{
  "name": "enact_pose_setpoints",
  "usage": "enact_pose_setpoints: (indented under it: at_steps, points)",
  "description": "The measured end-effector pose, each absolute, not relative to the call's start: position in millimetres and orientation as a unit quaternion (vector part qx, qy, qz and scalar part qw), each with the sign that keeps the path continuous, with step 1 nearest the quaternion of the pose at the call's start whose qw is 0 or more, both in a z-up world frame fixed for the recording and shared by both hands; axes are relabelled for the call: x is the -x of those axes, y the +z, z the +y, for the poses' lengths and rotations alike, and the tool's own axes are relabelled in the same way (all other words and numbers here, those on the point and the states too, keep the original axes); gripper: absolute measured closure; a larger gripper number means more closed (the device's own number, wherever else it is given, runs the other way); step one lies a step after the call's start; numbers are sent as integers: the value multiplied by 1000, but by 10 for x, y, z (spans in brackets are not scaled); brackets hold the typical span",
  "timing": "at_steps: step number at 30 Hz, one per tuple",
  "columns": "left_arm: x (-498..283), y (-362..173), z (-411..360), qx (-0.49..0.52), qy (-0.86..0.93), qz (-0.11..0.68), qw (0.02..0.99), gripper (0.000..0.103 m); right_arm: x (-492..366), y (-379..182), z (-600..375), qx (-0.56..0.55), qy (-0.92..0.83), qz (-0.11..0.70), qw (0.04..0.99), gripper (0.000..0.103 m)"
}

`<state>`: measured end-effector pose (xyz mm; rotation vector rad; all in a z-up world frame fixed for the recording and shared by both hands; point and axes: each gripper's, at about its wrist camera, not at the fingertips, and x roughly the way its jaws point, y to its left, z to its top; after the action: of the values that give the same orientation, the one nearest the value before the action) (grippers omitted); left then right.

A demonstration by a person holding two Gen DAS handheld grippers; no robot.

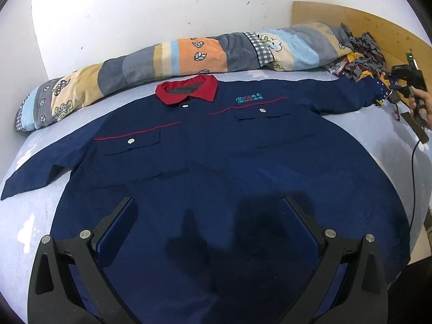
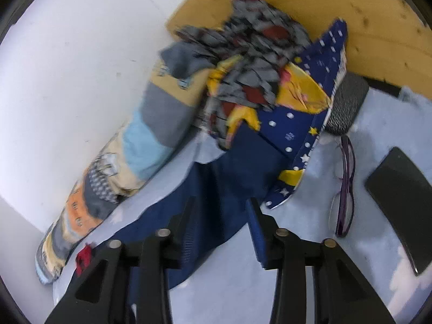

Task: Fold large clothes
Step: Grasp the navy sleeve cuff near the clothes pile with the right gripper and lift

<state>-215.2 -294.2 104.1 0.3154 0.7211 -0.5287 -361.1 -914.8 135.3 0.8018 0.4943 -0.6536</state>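
Observation:
A navy work shirt [image 1: 216,140] with a red collar [image 1: 186,89] lies spread face up on a pale blue bed sheet [image 1: 32,216]. My left gripper [image 1: 208,202] hovers over the shirt's lower front, jaws wide apart and holding nothing. The shirt's right sleeve [image 1: 348,94] stretches to the far right, where a hand [image 1: 421,102] holds my right gripper [image 1: 405,78] at the cuff end. In the right wrist view my right gripper [image 2: 221,205] stands partly open over that sleeve [image 2: 221,167]. The navy cloth lies between its fingers, and the pads do not press on it.
A rolled patchwork quilt [image 1: 189,54] runs along the white wall. A pile of patterned clothes [image 2: 248,54] and a blue starred cloth [image 2: 297,135] lie against the wooden headboard [image 2: 270,0]. Purple glasses [image 2: 344,186] and a black phone [image 2: 399,189] lie on the sheet right of the sleeve.

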Motion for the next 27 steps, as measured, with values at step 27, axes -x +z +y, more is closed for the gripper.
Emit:
enact_pose_setpoints:
  at_steps: [27]
  points:
    - [2202,1027,-2992,-167,-257,351,885,0,3441,1425,-9460,-358,-301,229,854,97]
